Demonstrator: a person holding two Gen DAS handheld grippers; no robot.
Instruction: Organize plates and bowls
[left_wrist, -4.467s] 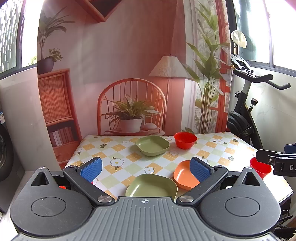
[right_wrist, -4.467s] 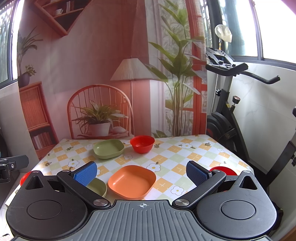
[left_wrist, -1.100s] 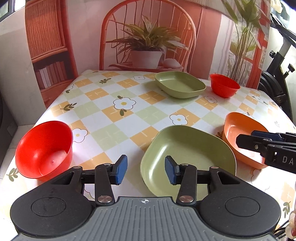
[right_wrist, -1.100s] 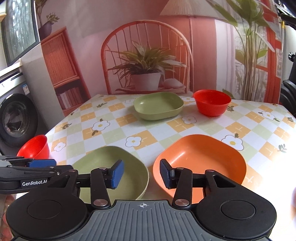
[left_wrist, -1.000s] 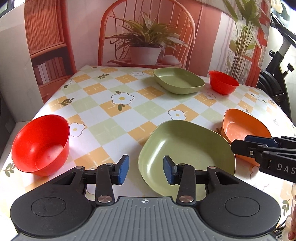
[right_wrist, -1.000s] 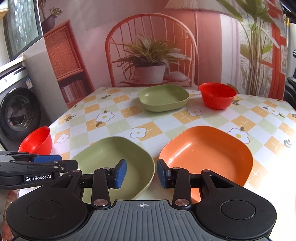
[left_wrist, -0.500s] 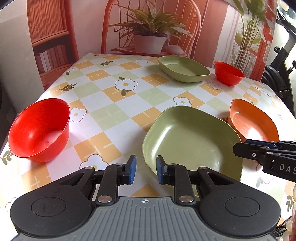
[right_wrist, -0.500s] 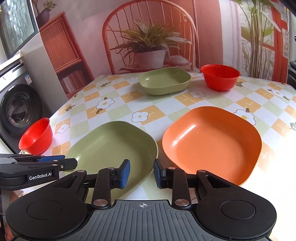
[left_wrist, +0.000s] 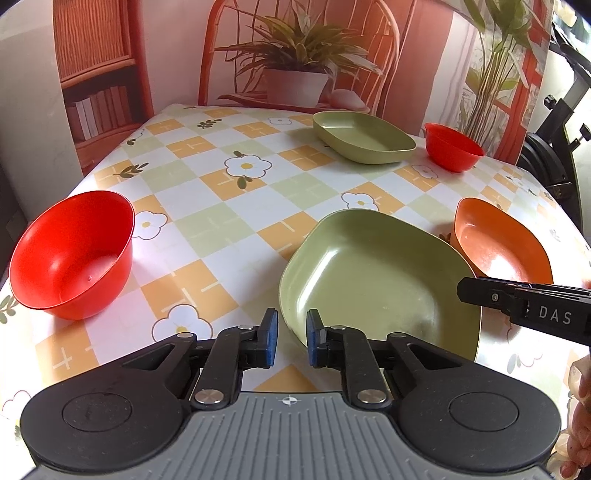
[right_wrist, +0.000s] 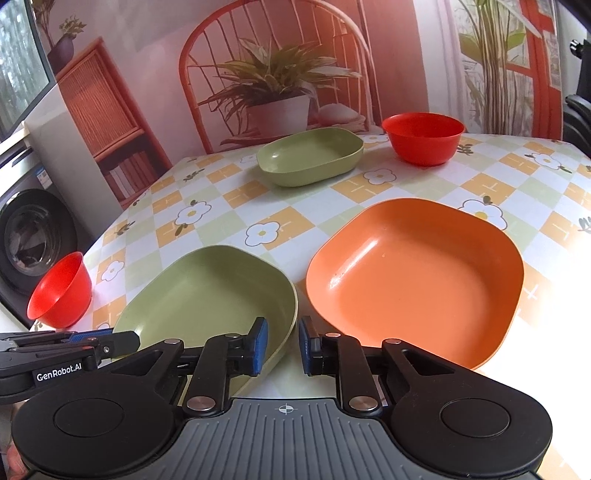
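Observation:
A green plate (left_wrist: 380, 284) lies at the table's near edge with an orange plate (left_wrist: 495, 243) just to its right. My left gripper (left_wrist: 291, 339) is open by a narrow gap, with the green plate's near-left rim between its blue pads. My right gripper (right_wrist: 282, 345) is also narrowly open. It straddles the green plate's (right_wrist: 207, 295) right rim, and its right finger sits at the orange plate's (right_wrist: 417, 280) near-left corner. One red bowl (left_wrist: 70, 254) stands at the near left. A green dish (left_wrist: 364, 142) and another red bowl (left_wrist: 452, 151) stand at the far side.
The checked floral tablecloth (left_wrist: 229, 206) shows bare in the middle. A washing machine (right_wrist: 33, 240) stands off the table's left side, and an exercise bike (left_wrist: 554, 147) off its right. A person's hand (left_wrist: 580, 424) shows at the lower right.
Both grippers have come down and forward to the near plates, and their fingers have narrowed from wide open to a small gap. The plates and bowls have not moved.

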